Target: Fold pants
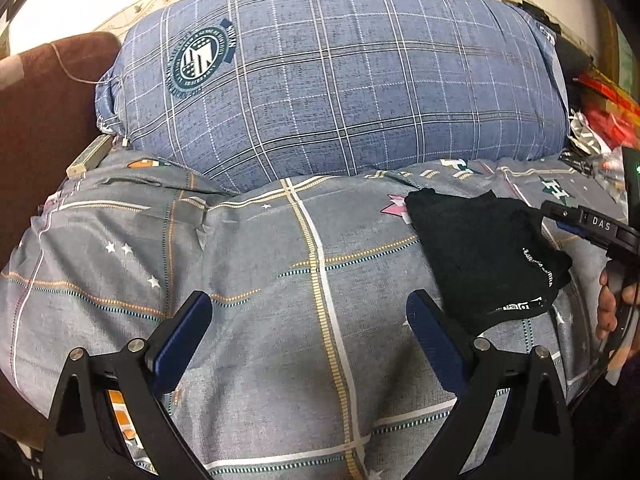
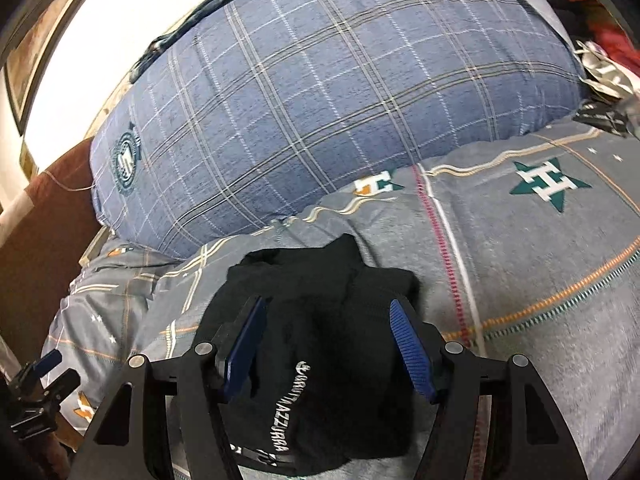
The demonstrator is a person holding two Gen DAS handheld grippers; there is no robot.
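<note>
While the black pants point(image 2: 320, 344) lie folded into a compact bundle on the grey patterned bedsheet point(image 2: 540, 264), the right gripper point(image 2: 328, 344) hangs over them with its blue-padded fingers point(image 2: 410, 350) spread wide on either side of the bundle, gripping nothing. White lettering runs along the near fold of the pants. In the left wrist view the pants point(image 1: 484, 256) sit to the right of the left gripper point(image 1: 308, 340), whose fingers point(image 1: 182, 344) are also wide apart and empty above bare bedsheet point(image 1: 260, 280). Behind the bundle a large blue plaid pillow point(image 1: 340, 80) with a round crest rests against the sheet. A brown cushion point(image 1: 44, 120) stands at the far left.
</note>
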